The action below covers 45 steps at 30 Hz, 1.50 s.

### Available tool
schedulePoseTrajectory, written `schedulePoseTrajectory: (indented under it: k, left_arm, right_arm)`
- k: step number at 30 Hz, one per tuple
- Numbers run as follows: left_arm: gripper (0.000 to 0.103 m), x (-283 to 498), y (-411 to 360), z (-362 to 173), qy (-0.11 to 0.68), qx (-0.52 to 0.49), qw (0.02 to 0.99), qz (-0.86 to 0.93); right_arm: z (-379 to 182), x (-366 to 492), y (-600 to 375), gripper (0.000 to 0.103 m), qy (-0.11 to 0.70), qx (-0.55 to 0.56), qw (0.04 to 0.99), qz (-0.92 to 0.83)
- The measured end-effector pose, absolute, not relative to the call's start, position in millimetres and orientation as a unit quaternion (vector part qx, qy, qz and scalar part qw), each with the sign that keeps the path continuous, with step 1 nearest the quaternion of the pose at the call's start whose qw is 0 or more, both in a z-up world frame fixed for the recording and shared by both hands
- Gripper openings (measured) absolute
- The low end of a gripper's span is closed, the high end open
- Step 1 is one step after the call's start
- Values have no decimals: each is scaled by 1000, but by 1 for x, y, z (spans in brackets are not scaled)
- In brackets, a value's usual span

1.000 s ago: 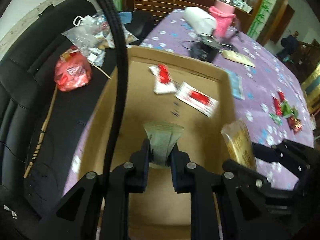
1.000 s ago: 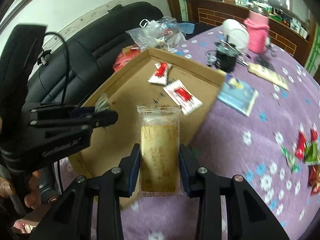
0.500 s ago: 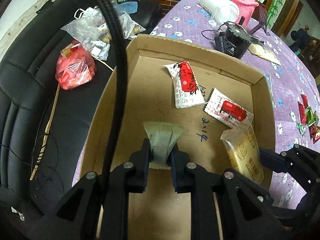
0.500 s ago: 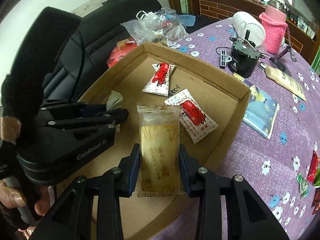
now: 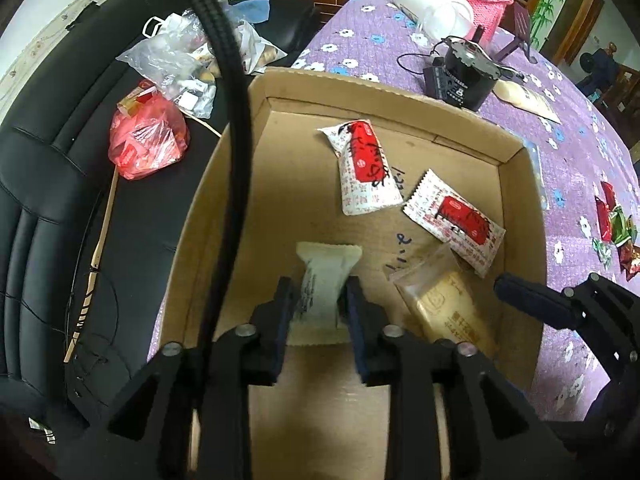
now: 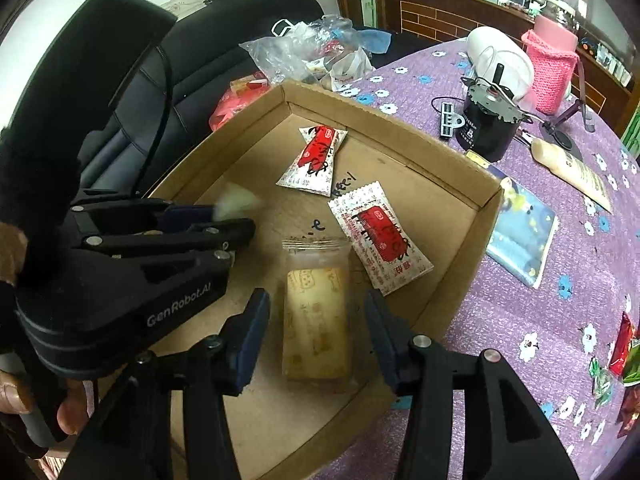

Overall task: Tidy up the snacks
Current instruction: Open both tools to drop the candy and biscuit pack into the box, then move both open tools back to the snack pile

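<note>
A shallow cardboard box [image 5: 384, 92] [image 6: 392, 136] holds two red-and-white snack packets [image 5: 366, 168] [image 6: 380, 240]. My left gripper [image 5: 320, 304] [image 6: 224, 220] hangs low inside it, jaws opening around a pale white packet [image 5: 324, 280] that sits loose between the pads and looks blurred in the right wrist view. My right gripper [image 6: 316, 320] is beside it with its jaws opening too. A clear packet of yellow crackers [image 6: 316, 312] [image 5: 452, 312] lies on the box floor between its fingers, with a gap on each side.
Several red and green candies [image 6: 624, 352] [image 5: 616, 228] lie on the purple flowered tablecloth right of the box. A blue booklet [image 6: 524, 240] and a black round device [image 6: 488, 128] sit beyond its far corner. A black sofa with a red bag [image 5: 152, 144] borders the left.
Both grippers came over the box and sank into it. Both sets of jaws then spread. The cracker packet dropped to the box floor and the pale packet came loose.
</note>
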<state>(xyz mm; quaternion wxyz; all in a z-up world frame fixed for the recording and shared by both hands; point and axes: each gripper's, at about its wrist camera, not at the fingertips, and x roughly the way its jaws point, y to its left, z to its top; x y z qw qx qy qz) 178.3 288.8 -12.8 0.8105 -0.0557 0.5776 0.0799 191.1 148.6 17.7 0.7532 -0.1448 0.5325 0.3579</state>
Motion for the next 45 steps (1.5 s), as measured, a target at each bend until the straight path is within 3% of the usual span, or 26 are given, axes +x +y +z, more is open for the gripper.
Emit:
schedulePoseTrajectory:
  k: [2, 4, 28, 45]
  left_arm:
    - [46, 175, 287, -10, 572, -54, 814, 83]
    - [48, 173, 285, -7, 569, -52, 817, 84]
    - [49, 123, 229, 11, 527, -68, 844, 76]
    - [49, 167, 83, 5, 545, -37, 838, -11]
  right_arm:
    - [18, 192, 148, 53, 531, -144, 755, 357]
    - [20, 191, 146, 54, 532, -142, 755, 357]
    - [50, 137, 83, 57, 516, -145, 756, 377]
    - [40, 151, -111, 62, 533, -73, 808, 241]
